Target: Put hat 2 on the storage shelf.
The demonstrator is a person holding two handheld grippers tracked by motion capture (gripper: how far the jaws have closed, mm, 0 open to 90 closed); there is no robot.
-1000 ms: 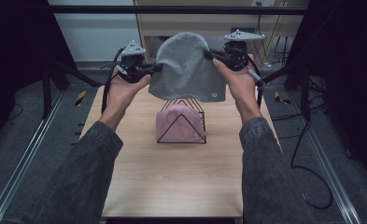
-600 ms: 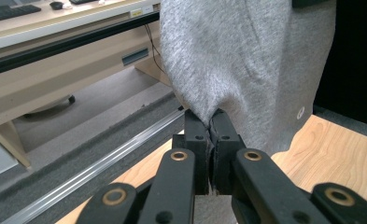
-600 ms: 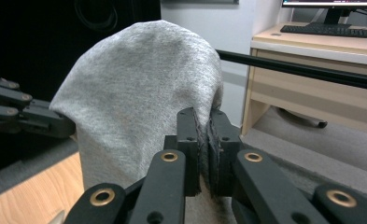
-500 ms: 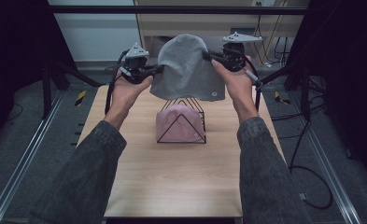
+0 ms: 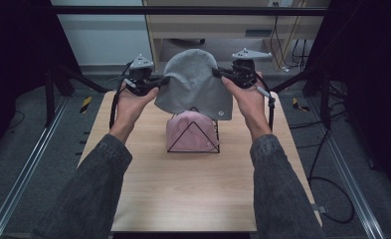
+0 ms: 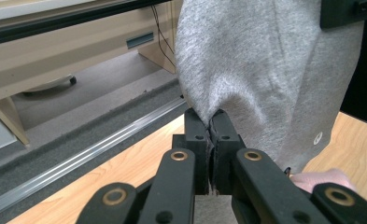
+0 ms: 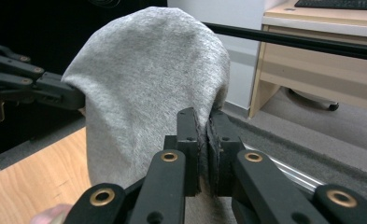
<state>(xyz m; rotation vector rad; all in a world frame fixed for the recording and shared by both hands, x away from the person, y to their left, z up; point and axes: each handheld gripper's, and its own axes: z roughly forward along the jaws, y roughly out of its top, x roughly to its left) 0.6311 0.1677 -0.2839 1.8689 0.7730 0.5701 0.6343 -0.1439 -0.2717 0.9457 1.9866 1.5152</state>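
Both hands have come down a little since the earlier frames, and the grey beanie (image 5: 194, 82) hangs lower with them, its bottom edge now reaching the top of the black wire rack (image 5: 193, 130) where before it sat clear above it. The hat's shape and the grip on it have not changed.

The wire rack stands near the middle of the wooden table (image 5: 193, 194) and holds a pink hat (image 5: 189, 132), which sits inside its triangular frame.

The left gripper (image 5: 159, 82) has its jaws pinched tight on the left edge of the grey beanie; in the left gripper view (image 6: 210, 122) the fabric is gathered between the closed pads. The right gripper (image 5: 219, 73) is likewise clamped on the beanie's right edge, as the right gripper view (image 7: 204, 122) shows, with the knit cloth bunched between its pads. The beanie is stretched between the two grippers, crown upward, above the far half of the table and directly over the rack, with a small round tag near its lower right corner.
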